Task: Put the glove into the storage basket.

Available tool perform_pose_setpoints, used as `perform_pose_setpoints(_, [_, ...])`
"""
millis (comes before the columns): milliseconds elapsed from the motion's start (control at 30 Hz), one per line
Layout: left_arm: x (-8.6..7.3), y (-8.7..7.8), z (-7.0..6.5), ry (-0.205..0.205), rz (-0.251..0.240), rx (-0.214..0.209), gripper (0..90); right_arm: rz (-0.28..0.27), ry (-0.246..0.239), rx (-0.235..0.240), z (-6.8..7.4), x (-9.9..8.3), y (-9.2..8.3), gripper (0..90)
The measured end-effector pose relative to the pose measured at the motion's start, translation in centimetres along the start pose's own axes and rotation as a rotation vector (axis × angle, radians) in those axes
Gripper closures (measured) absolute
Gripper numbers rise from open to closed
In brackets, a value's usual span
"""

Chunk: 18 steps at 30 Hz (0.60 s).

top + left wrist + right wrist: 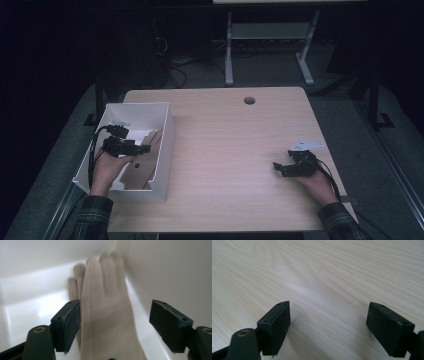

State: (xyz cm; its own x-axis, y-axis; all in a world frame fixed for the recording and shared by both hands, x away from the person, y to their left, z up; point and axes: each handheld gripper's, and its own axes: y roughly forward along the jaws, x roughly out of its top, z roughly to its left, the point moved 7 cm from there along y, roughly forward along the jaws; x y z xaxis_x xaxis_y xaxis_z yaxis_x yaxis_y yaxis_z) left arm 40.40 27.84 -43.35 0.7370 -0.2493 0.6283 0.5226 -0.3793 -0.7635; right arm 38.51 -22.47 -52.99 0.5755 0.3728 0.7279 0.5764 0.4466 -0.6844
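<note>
A white bin (166, 131) stands at the table's left edge with a beige glove (144, 162) lying in it. My left gripper (143, 148) is down inside the bin over the glove. In the left gripper view the glove (105, 312) lies flat on the bin's floor (27, 312), fingers pointing away, between wide-apart jaws of my left gripper (115, 315). The glove runs beside the left pad (71, 322) and stands well off the right one. My right gripper (278, 168) rests low over the bare wooden table (225, 145) at the right, and its jaws (328, 322) are open with nothing between them.
A round cable hole (249, 100) sits near the table's far edge. Beyond the table stand the white legs of another desk (229, 55) and some cables on the dark floor. The bin's right wall (170, 272) rises close beside my left gripper.
</note>
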Motion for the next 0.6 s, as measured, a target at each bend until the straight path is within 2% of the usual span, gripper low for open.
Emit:
perform_pose_setpoints(167, [2.5,-1.8,-2.3,0.059,-0.052,-0.027,22.6,-0.001,-0.002,-0.001,0.0,0.0,0.0,19.0])
perform_pose_setpoints(333, [4.6,-2.8,-5.3,0.119,-0.097,-0.074,20.4,0.0,-0.001,0.0,0.0,0.0,0.0,19.0])
perform_pose_setpoints(467, [6.0,-2.9,-8.8,0.168,-0.121,-0.126,19.0,0.001,-0.001,0.0,0.0,0.0,0.0,19.0])
perform_pose_setpoints(600, [6.6,-2.4,-12.2,0.211,-0.141,-0.174,18.7,0.001,-0.002,0.001,0.0,0.0,0.0,18.9])
